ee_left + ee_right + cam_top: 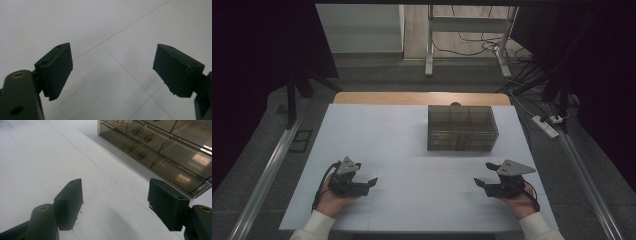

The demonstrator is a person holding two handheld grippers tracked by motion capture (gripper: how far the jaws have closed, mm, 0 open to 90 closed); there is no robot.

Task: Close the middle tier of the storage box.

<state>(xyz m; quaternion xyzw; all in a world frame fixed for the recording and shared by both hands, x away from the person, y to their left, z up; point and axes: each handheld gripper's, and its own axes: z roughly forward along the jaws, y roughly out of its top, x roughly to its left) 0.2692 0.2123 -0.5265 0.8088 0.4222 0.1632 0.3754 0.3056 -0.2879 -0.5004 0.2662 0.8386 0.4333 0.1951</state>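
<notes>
Nearest to us, bottom of the high view: two white sleeves, a hand each. Left gripper (371, 181) sits lower left, right gripper (479, 181) lower right, both low over the white table (377, 130) w/ tips pointing toward each other across the middle.

In the left gripper view its jaws stand wide apart, nothing btwn them, just bare tabletop and thin seam lines. Same in the right gripper view: jaws well open, nothing held, pads off everything.

Further back, center-right of the high view, is the box (462, 128), a smoky see-through organizer w/ divided compartments. Upper right of the right gripper view shows the box (160, 147) closer: small bits sit in a couple of compartments, too dim to say what they are. It's well apart from both grippers, nearer the right one.

Behind that: a wood edge at the table's far side, then floor, a stand and cables at the top.

What could go wrong imo:
- walls are dark and glossy, so we could misjudge where an edge is and bump it
- the box looks light, and a one-sided push prob slides it toward the far edge
- the bits are tiny, so wide jaws may grab a divider instead
- if there's a lid or drawers, we can't tell from here
</notes>
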